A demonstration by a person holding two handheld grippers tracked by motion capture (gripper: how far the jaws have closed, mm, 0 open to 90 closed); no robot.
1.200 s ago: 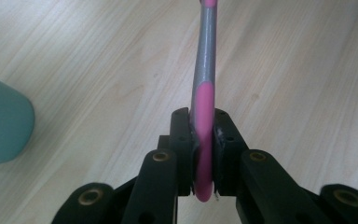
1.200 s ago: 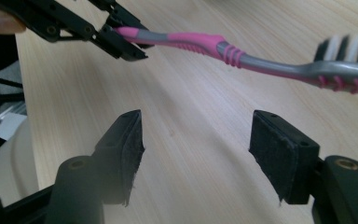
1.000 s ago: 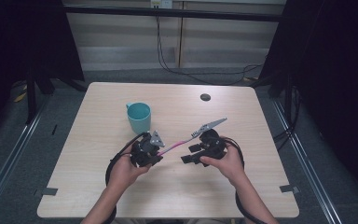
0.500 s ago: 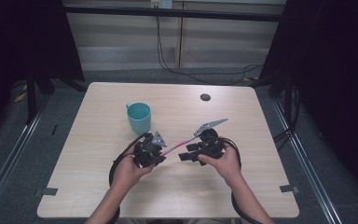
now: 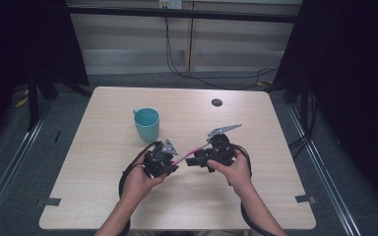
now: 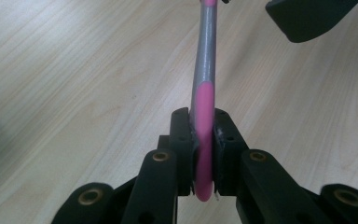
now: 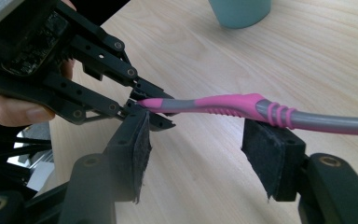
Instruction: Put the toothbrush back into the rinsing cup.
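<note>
Razor head is hard to make out in high view & cut off in both claw views. Your left claw is pinching the pink end of the razor handle. Your right claw is spread, handle passing just above its pads, contact unclear. Razor sits held between both claws above counter, near-right of teal cup.

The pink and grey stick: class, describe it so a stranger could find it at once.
Start at the table and find the person's two hand-held grippers near its middle. The stick bridges them, its end clamped in the left hand-held gripper. Unlike the teal cup behind, it is thin, pink and grey.
</note>
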